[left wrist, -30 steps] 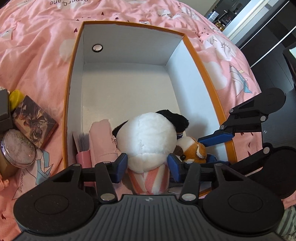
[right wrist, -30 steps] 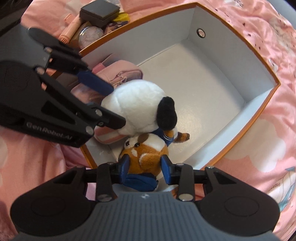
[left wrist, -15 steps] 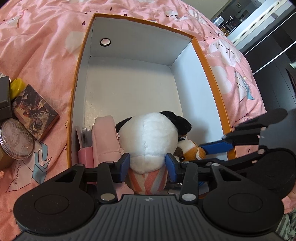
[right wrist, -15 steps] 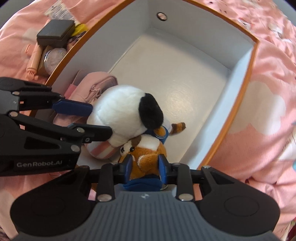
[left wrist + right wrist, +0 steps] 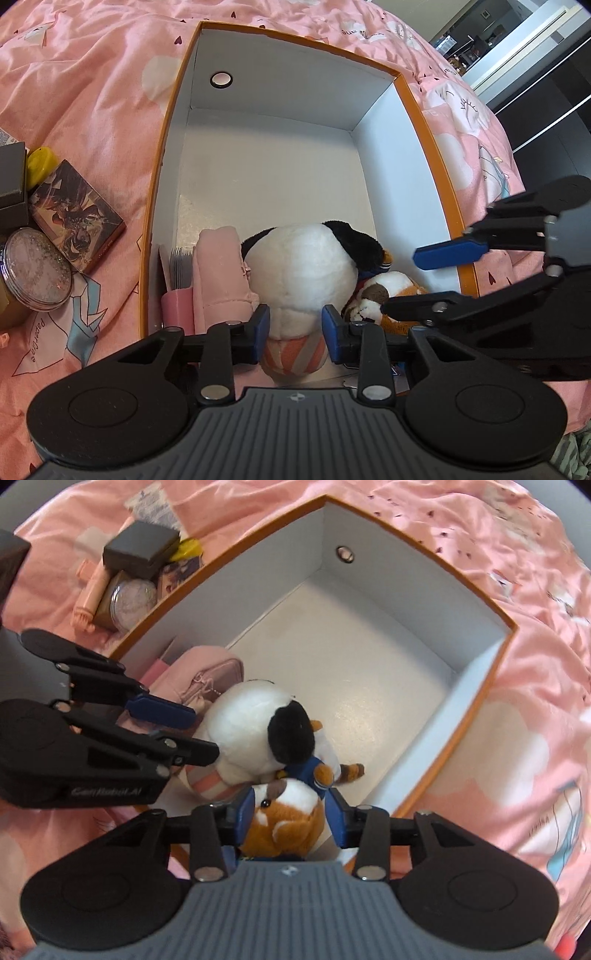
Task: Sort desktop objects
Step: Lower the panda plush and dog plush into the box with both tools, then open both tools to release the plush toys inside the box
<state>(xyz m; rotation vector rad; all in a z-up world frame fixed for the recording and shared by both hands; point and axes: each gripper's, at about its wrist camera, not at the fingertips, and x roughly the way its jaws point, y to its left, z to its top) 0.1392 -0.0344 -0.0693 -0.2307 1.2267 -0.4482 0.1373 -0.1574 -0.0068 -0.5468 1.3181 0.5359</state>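
Lying boxed, white panda plush (image 5: 301, 273), black ears

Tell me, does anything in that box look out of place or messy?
Only slightly: in the orange-rimmed box, the panda plush and the small brown plush are crammed into one corner beside a pink pouch, while the rest sits bare.

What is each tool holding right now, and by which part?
The left tool, jaws closing, pinches the panda plush low on its body. The right tool, jaws opening, only flanks the head of the brown plush.
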